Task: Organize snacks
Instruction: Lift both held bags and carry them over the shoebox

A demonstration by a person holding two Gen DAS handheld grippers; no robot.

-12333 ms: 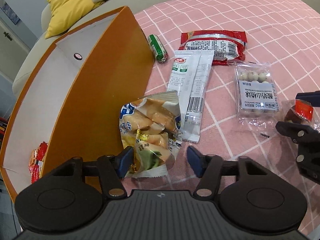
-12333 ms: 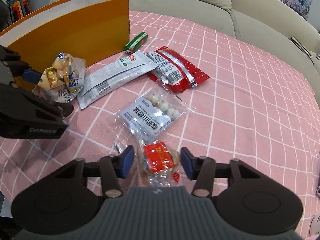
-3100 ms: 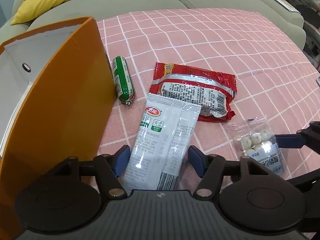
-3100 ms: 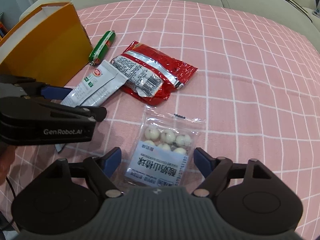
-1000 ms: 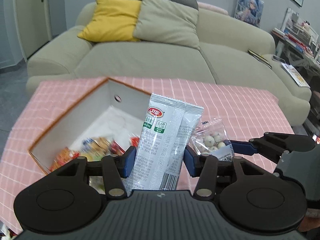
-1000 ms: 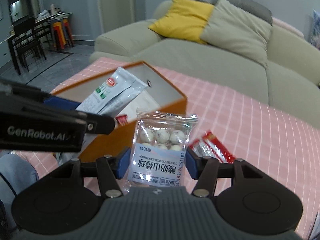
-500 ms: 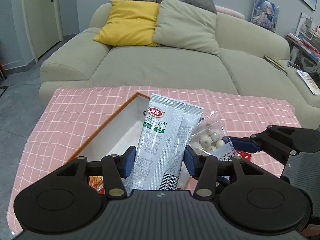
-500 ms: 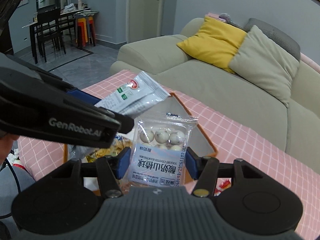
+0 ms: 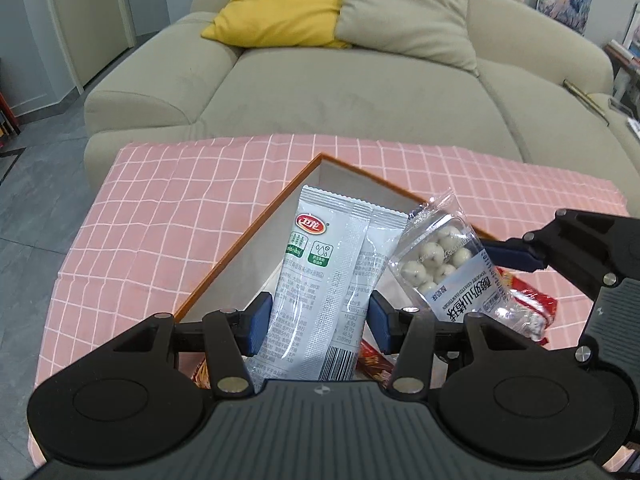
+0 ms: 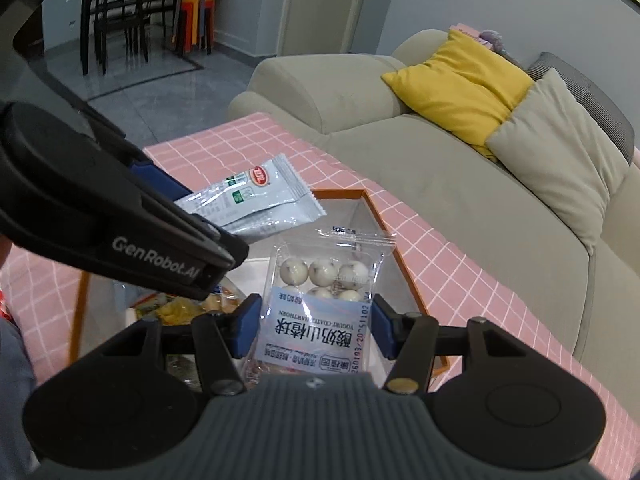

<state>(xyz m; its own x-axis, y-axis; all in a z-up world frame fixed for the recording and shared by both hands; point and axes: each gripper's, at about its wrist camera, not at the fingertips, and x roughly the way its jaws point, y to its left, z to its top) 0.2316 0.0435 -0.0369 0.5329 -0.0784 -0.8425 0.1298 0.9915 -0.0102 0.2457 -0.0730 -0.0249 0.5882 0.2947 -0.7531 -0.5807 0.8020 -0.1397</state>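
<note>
Orange box (image 9: 248,240) floor mostly hidden behind white packet (image 9: 320,288); snacks inside only partly visible.

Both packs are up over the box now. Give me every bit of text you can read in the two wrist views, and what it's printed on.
"GenRobot.AI": side of the left gripper.
"酸奶山楂球": label of the clear ball-snack pack held in the right gripper.
"YOGURT-COATED HAWTHORN": same label, small.
"20251102": date code along that label's edge, partly legible.
White pack in the left gripper: red oval logo, characters too small; barcode and fine print unreadable.
</note>
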